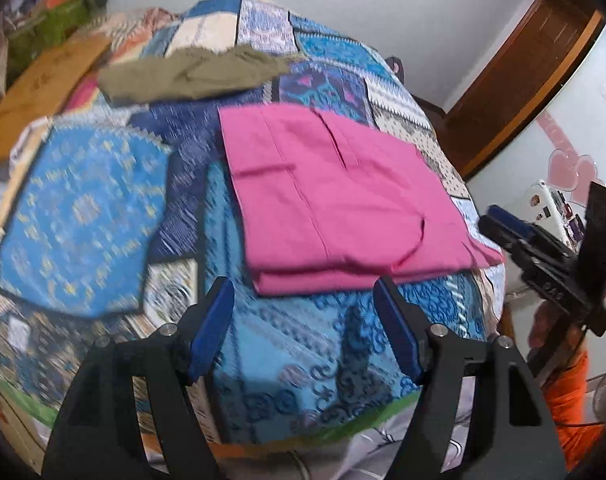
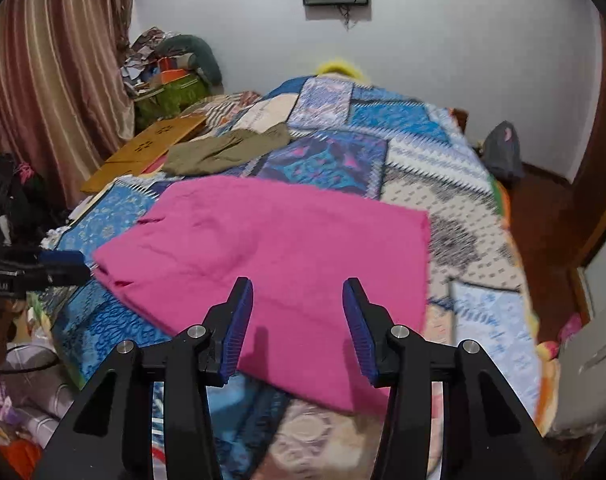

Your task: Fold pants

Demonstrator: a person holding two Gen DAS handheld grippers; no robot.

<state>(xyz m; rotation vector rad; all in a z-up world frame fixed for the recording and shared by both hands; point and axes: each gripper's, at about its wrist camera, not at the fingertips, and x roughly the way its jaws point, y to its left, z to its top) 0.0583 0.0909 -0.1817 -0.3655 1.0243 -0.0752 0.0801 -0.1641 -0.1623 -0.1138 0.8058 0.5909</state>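
The pink pants [image 1: 335,196] lie folded into a flat rectangle on the patchwork bedspread [image 1: 303,360]. My left gripper [image 1: 303,292] is open and empty, just short of the fold's near edge. In the right wrist view the pink pants [image 2: 271,248] fill the middle, and my right gripper [image 2: 297,292] is open and empty, hovering over their near edge. The right gripper also shows at the right edge of the left wrist view [image 1: 503,220]. The left gripper also shows at the left edge of the right wrist view [image 2: 63,262].
Olive-green pants [image 1: 195,74] lie crumpled farther up the bed, also in the right wrist view [image 2: 227,150]. A flat cardboard sheet [image 2: 143,152] rests at the bed's left side. A curtain [image 2: 51,80] and clutter stand left. A wooden door frame [image 1: 523,80] is right.
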